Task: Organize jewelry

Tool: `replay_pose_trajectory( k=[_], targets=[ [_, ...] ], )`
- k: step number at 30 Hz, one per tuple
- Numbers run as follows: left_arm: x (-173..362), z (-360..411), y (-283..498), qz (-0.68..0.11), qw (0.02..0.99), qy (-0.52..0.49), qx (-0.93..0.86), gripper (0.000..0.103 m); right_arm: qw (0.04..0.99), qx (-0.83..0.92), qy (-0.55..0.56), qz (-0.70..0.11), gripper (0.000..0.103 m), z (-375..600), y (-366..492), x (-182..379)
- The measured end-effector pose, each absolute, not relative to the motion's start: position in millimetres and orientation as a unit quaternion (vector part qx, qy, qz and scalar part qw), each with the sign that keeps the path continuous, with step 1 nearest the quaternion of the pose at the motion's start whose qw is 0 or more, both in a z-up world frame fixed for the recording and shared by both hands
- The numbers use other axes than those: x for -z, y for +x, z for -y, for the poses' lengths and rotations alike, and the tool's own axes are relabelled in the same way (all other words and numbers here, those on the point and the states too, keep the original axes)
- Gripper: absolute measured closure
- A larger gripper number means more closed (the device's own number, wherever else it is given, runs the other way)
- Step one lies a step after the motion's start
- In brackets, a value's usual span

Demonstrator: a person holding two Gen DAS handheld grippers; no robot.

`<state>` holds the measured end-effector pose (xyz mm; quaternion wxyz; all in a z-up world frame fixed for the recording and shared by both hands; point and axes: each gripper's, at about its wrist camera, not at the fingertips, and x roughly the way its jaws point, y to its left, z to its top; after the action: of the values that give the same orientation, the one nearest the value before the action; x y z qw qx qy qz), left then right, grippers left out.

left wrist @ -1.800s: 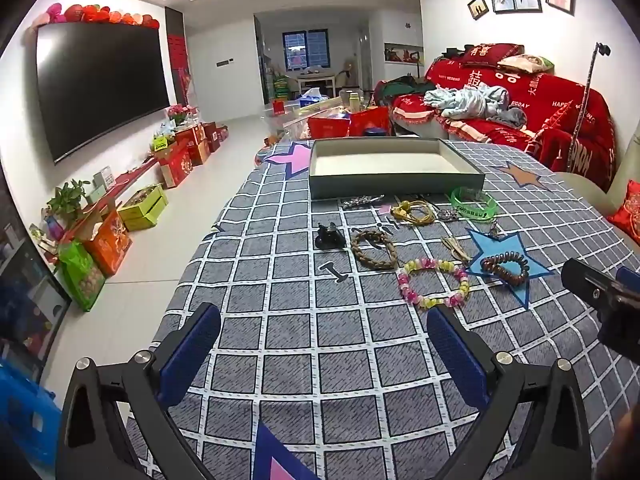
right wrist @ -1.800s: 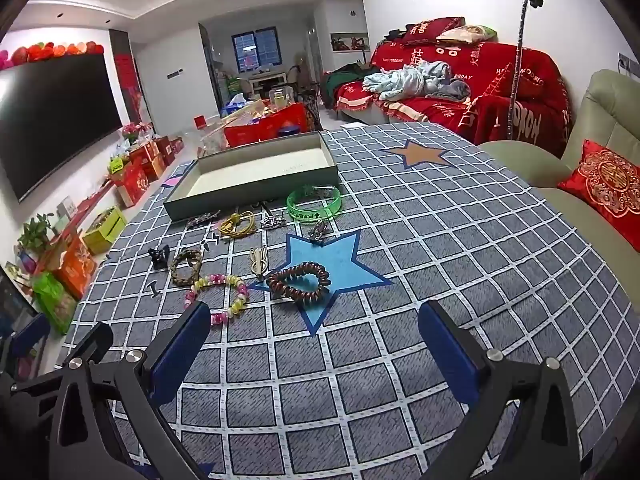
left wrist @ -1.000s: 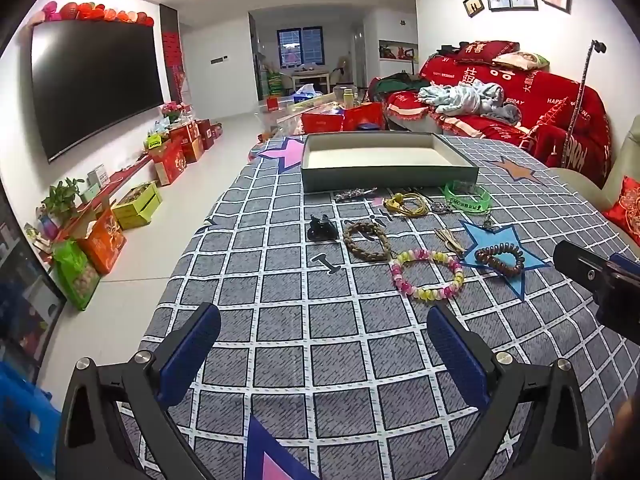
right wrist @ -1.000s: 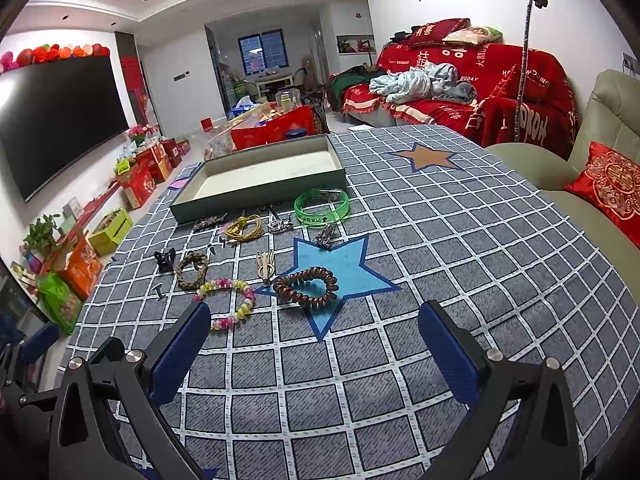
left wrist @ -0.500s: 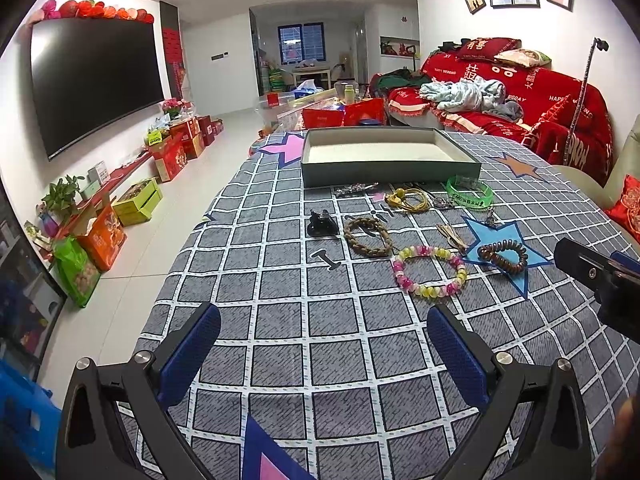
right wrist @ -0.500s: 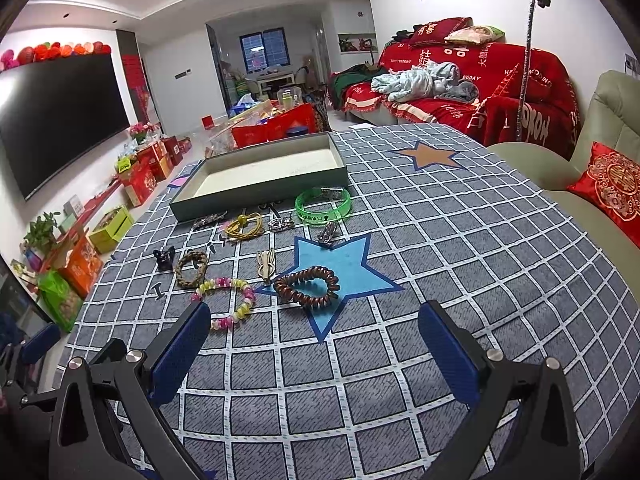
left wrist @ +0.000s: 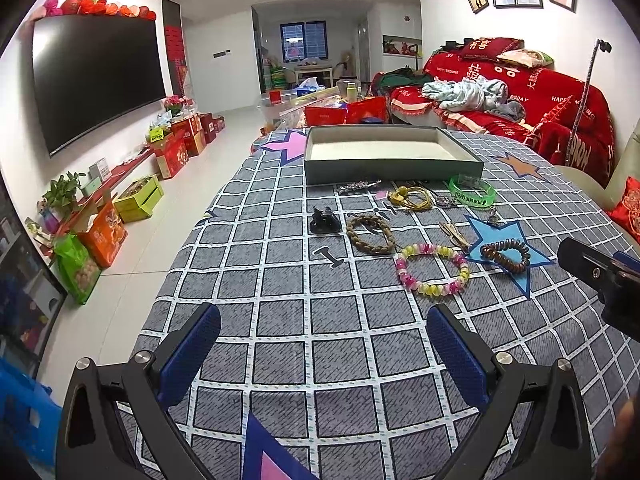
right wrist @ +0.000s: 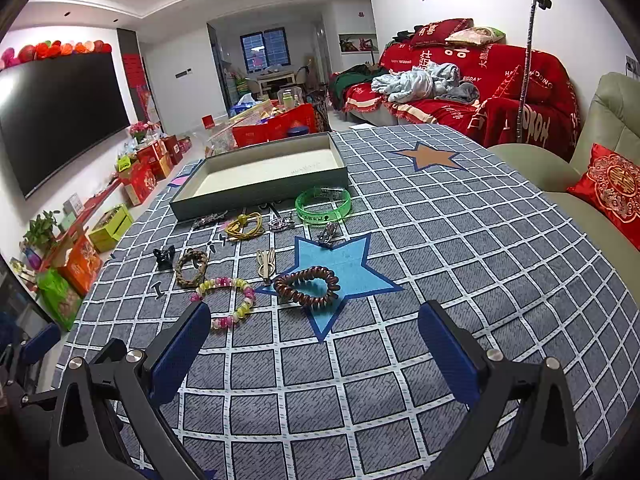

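Both sets of jaws stand wide apart and hold nothing: the left gripper (left wrist: pixel 323 354) hangs over bare checked cloth near the table's (right wrist: pixel 460 240) near edge, and the right gripper (right wrist: pixel 314 344) hovers just short of the blue star patch. Closest to the right gripper lies a brown coiled hair tie (right wrist: pixel 307 281), resting on that star; it looks springy and light, so pinching one side of the loop across its coils should hold it without slipping. Just beside it, toward the left, is a pink and yellow bead bracelet (right wrist: pixel 226 297), likely smooth and a little slippery, best taken across a single strand. Farther out lie a braided brown band (right wrist: pixel 192 266), a black claw clip (left wrist: pixel 325 221), a yellow cord (right wrist: pixel 245 225), some small metal clips, and a green wristband (right wrist: pixel 323 205) that seems stiffer. Beyond them all sits the shallow box (right wrist: pixel 256 194), empty, where these pieces presumably belong.
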<state>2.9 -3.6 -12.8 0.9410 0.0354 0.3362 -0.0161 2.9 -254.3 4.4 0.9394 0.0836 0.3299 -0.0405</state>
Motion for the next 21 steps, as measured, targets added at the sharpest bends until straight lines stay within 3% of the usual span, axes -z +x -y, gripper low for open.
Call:
replay_pose_trajectory(
  k=[21],
  targets=[
    [13.8, 0.7, 1.4, -0.338, 0.94, 0.032, 0.014, 0.0, 0.939, 0.038, 0.083, -0.33, 0.0, 253.1, 3.7, -4.2]
  ],
)
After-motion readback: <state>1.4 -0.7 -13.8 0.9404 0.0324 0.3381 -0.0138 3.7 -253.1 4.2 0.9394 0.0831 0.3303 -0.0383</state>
